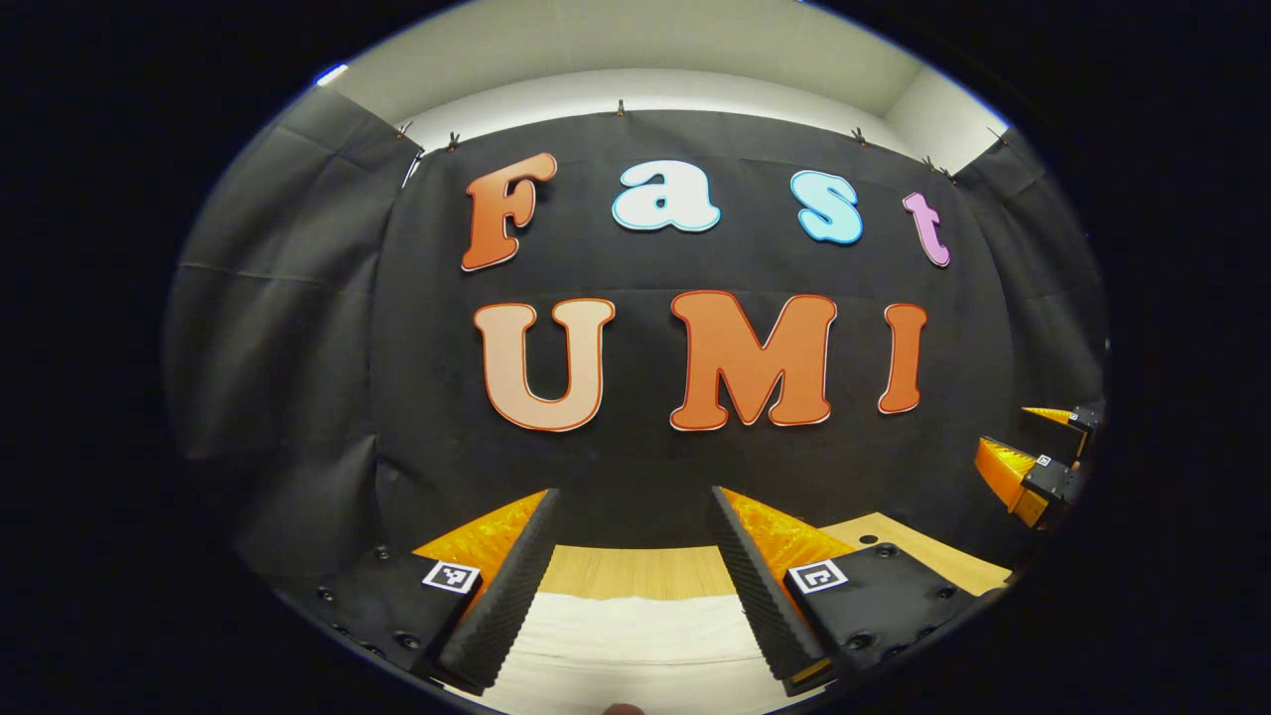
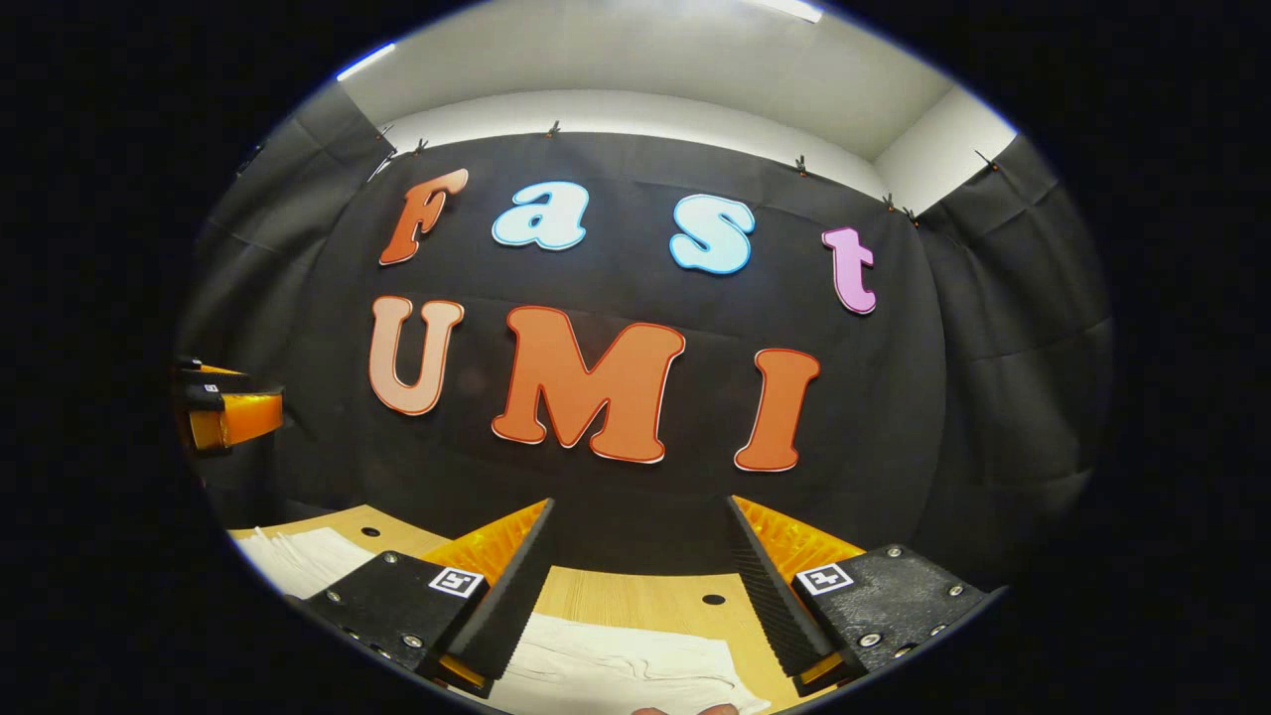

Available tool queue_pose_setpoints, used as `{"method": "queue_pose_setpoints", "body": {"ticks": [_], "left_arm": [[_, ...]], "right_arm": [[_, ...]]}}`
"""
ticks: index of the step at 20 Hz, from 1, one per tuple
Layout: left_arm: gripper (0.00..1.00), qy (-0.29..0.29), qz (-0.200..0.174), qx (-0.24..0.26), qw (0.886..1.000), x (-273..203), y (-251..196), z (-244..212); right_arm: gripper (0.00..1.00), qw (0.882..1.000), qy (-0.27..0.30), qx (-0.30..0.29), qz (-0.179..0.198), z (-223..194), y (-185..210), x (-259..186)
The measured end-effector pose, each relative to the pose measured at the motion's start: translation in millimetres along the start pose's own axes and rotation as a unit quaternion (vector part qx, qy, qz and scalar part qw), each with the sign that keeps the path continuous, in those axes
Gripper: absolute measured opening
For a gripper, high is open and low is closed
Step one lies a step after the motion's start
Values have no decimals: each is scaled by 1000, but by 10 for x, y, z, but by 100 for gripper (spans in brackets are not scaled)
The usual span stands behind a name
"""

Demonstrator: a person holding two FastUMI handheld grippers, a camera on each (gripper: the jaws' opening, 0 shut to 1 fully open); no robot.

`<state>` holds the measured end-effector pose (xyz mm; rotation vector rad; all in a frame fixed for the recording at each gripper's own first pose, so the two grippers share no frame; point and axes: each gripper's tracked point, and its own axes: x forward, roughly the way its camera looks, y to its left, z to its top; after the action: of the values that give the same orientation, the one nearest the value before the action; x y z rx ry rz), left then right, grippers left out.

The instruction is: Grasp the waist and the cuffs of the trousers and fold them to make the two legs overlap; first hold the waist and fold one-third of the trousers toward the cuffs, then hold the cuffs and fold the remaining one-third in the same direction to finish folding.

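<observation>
White trousers (image 1: 635,636) lie on the wooden table (image 1: 631,571) below and between the fingers of the left gripper (image 1: 633,586), which stand wide apart with nothing held. At that view's right edge the right gripper (image 1: 1038,467) hovers above the table. In the right gripper view the trousers' cloth (image 2: 616,665) lies near, under fingers likewise spread wide and holding nothing, the left gripper (image 2: 223,412) at far left.

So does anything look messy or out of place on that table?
Nothing stands out. The white trousers lie on the wooden table, a little rumpled, untouched. Both hand-held grippers, left and right, are open above them.
</observation>
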<state>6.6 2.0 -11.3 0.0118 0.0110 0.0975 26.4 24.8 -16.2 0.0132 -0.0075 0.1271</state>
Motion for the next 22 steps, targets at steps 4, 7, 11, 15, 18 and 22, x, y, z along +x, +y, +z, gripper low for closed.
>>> {"method": "queue_pose_setpoints", "body": {"ticks": [4,7,11,15,18,22], "left_arm": [[97,15,6,-7,1000,40,70,-139],[97,37,18,-8,999,58,190,-280],[98,70,36,-13,997,62,370,-483],[98,122,58,-20,991,115,655,-801],[98,161,96,-19,982,102,912,-1030],[98,211,135,-31,968,14,1239,-1291]], "right_arm": [[99,999,35,19,9,-195,40,77],[99,996,85,41,9,-422,-29,99],[99,992,121,40,-3,-667,-239,146],[99,981,183,65,-5,-1041,-386,166],[99,972,224,68,-10,-1306,-483,194],[99,965,256,60,0,-1527,-541,209]]}}
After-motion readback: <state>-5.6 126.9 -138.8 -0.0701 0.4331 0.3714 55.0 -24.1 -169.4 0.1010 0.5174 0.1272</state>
